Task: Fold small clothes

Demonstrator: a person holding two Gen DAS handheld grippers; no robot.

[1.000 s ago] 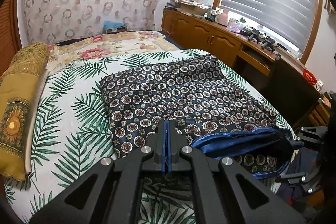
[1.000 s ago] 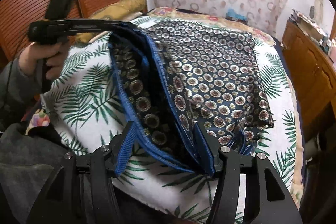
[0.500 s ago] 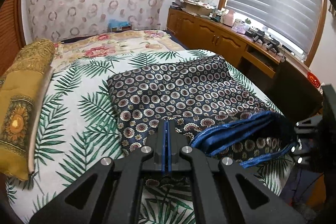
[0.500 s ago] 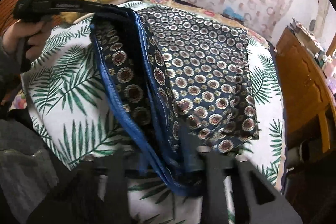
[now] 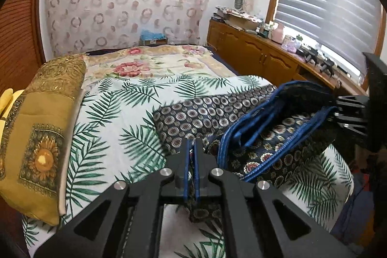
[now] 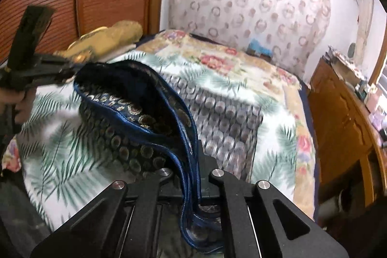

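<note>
The left gripper (image 5: 191, 156) is clamped on a corner of the shorts (image 5: 212, 113), a dark blue garment with round medallion print and bright blue hem trim; its two fingers stand nearly together with a thin fold of cloth pinched between them. In the left wrist view the shorts lie partly on the bed (image 5: 116, 117), running from the gripper out toward 1 o'clock, while the hemmed end is lifted off the leaf-print cover at 3 o'clock, where the right gripper (image 5: 348, 110) holds it. In the right wrist view that gripper (image 6: 193, 161) is closed on the bunched blue hems (image 6: 188, 185), which pass between its fingers and hang below them. From there the lifted cloth arcs up toward 10 o'clock to the left gripper (image 6: 65, 71), held by the person's hand (image 6: 19, 103) at the left edge. The raised edge gapes open like a pouch, showing the print inside. The rest of the shorts lies flat on the bed at 1 o'clock of the right gripper, blurred in this view. A gold pillow (image 5: 46, 122) rests along the bed's edge at 9 o'clock in the left view, well apart from the shorts. A wooden cabinet (image 5: 261, 59) runs under the window blinds (image 5: 326, 6) at 2 o'clock.
</note>
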